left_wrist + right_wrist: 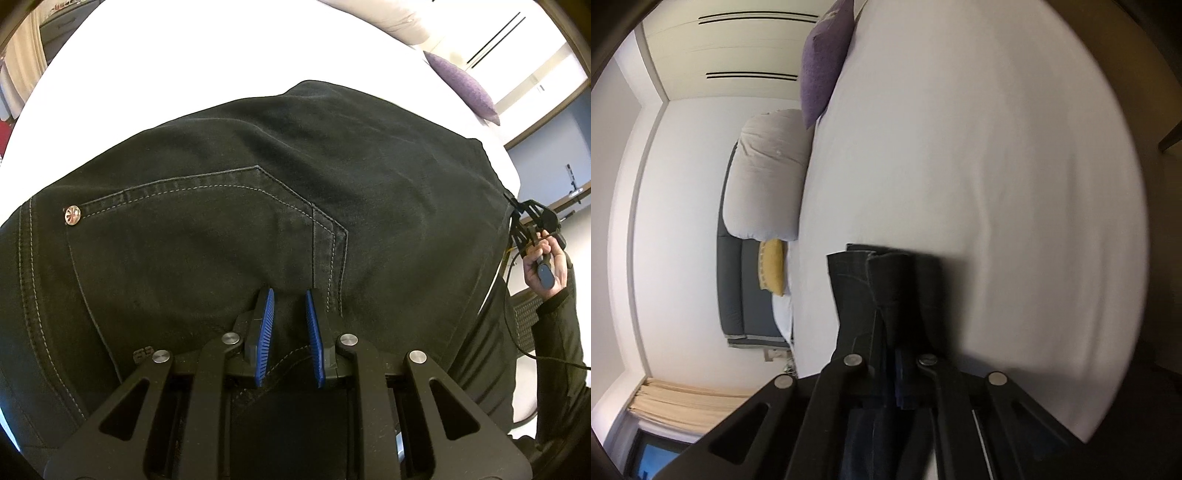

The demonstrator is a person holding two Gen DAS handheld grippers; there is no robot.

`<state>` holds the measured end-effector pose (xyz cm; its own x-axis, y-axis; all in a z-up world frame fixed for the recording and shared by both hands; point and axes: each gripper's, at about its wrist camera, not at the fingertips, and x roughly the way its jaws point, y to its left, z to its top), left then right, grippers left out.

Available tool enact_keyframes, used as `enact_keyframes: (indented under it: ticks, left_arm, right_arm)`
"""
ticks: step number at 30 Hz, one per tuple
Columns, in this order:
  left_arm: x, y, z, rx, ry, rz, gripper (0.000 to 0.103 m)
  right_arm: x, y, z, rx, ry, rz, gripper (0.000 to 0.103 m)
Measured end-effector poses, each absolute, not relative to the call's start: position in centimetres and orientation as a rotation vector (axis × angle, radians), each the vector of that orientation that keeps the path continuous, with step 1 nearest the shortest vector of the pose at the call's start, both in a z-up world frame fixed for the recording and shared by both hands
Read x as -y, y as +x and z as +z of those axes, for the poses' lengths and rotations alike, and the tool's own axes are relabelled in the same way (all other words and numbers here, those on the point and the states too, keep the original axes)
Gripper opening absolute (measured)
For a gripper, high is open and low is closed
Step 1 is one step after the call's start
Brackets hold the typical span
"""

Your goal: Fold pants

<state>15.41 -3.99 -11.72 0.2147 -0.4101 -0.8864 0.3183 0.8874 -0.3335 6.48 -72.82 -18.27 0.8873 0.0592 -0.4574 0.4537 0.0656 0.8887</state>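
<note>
the dark pants point(258, 192) lie spread on the white bed point(166, 66), seat side up, filling nearly everything ahead of the left gripper point(290, 306). its blue ribbed pads point(266, 325) stand a little apart with a ridge of the waistband fabric caught between them — the cloth fills the gap, so this reads as a pinch on the pants. a back pocket with pale stitching point(207, 236) sits just ahead and to the left of those pads, and a metal rivet point(72, 215) marks its far left corner.

off to the right of the left gripper, at the far edge of the fabric, the right gripper point(517, 206) bites the hem end, with a hand point(543, 266) in a dark sleeve wrapped round its handle.

from the right gripper's own camera the view is rolled on its side — its jaws are pressed together on bunched layers of the pants point(886, 295), which stick out beyond the tips point(899, 369) over the white sheet point(960, 147). beyond and to the left stand a purple cushion point(823, 62), a grey pillow point(768, 173) and a yellow cushion point(772, 266).
</note>
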Motion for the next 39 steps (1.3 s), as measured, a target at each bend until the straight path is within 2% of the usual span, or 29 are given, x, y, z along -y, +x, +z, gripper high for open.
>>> enact_keyframes:
  ticks: [19, 20, 23, 24, 25, 29, 31, 33, 39]
  left_arm:
    - [2.6, 15.0, -11.8, -1.237, -0.129, -0.526, 0.018]
    - [2.4, 14.9, -11.9, -1.232, -0.136, -0.526, 0.018]
    - [1.8, 14.8, -12.0, -1.224, -0.149, -0.533, 0.018]
    - [1.6, 14.8, -12.1, -1.222, -0.152, -0.535, 0.018]
    - [1.4, 14.8, -12.2, -1.221, -0.157, -0.535, 0.018]
    - [0.7, 14.6, -12.4, -1.215, -0.168, -0.542, 0.018]
    - [0.4, 14.5, -12.4, -1.214, -0.171, -0.545, 0.018]
    - [0.3, 14.4, -12.4, -1.212, -0.17, -0.545, 0.018]
    - [-0.4, 14.2, -12.2, -1.205, -0.176, -0.551, 0.018]
  right_arm:
    - [74.7, 6.1, -19.0, -0.49, 1.456, -0.319, 0.003]
    - [74.6, 5.7, -18.8, -0.479, 1.455, -0.305, 0.007]
    - [74.2, 3.5, -17.0, -0.454, 1.401, -0.33, 0.037]
    - [73.8, 2.7, -16.2, -0.46, 1.375, -0.368, 0.059]
    - [73.1, 1.7, -15.2, -0.478, 1.34, -0.407, 0.065]
    - [68.2, 2.0, -12.8, -0.577, 1.257, -0.189, 0.062]
    - [64.0, 3.1, -12.0, -0.667, 1.219, -0.042, 0.051]
    - [60.1, 4.2, -12.4, -0.748, 1.242, 0.079, 0.046]
    - [53.8, 6.5, -14.1, -0.897, 1.271, 0.182, 0.045]
